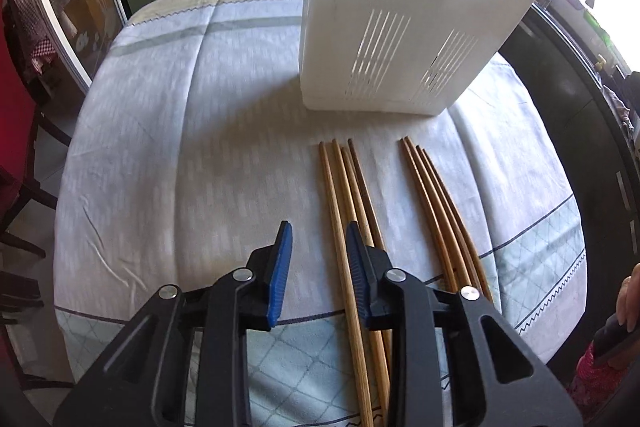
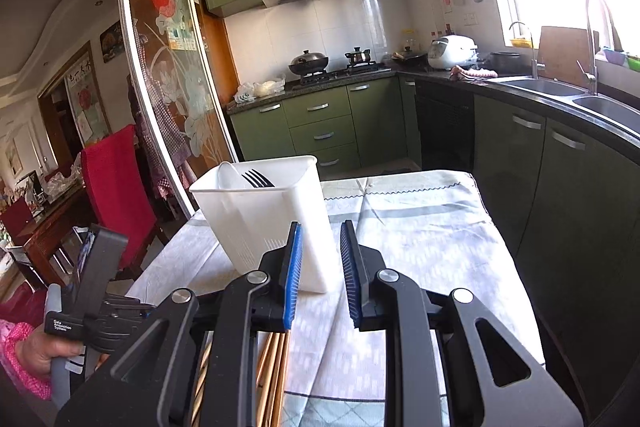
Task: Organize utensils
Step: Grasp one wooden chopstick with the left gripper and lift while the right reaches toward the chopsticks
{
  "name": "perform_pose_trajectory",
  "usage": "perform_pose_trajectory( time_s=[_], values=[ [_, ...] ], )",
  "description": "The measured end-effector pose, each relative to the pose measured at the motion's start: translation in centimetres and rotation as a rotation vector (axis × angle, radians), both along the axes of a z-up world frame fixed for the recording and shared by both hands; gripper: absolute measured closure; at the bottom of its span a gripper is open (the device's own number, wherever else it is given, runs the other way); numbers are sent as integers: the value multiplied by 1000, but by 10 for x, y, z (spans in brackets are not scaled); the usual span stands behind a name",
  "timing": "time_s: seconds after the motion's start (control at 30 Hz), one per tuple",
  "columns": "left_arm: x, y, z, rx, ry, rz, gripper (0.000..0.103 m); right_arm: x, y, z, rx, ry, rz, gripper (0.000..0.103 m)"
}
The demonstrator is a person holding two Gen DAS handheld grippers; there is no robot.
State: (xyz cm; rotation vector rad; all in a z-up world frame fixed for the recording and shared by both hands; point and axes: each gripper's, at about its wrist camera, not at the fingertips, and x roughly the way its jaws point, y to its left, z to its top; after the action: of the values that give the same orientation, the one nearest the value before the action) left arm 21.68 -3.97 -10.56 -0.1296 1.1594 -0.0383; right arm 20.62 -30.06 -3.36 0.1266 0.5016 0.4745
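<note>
Both grippers, left [image 1: 318, 239] tilted down over chopsticks [image 1: 344, 211], right [image 2: 320, 239] near-level, gape empty.

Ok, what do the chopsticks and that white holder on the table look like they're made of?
The chopsticks look like wood or bamboo: tan to brown with fine lengthwise grain and a dull finish. The white holder looks like moulded plastic: smooth, matte, slightly translucent, with neat slots cut into its wall. The tablecloth under them is woven fabric, creased and softly patterned.
</note>
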Motion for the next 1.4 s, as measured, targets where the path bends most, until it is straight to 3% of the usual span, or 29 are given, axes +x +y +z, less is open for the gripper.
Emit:
perform_pose_trajectory(
  time_s=[0.1,0.47,0.67,0.73,0.83,0.97,1.1,1.13,1.4],
  values=[
    [0,-1,-7,-4,46,7,82,-2,-5,-4,5,22,9,83],
    [5,-14,-17,3,96,-10,83,5,4,1,-9,50,32,83],
    [11,-20,-17,27,102,-14,95,8,10,3,-42,81,46,82],
    [14,-23,-17,33,99,-21,95,12,19,-1,-81,126,73,65],
    [17,-21,-16,27,99,-19,96,20,34,-15,-143,234,131,64],
    [10,-8,-1,20,39,-9,96,35,52,-44,-234,365,179,67],
    [-3,0,28,30,-70,-9,96,46,68,-77,-271,496,239,79],
    [-7,1,35,37,-97,-8,96,47,71,-84,-277,515,248,83],
    [-36,5,69,75,-252,-28,96,58,87,-108,-325,591,265,88]
  ],
)
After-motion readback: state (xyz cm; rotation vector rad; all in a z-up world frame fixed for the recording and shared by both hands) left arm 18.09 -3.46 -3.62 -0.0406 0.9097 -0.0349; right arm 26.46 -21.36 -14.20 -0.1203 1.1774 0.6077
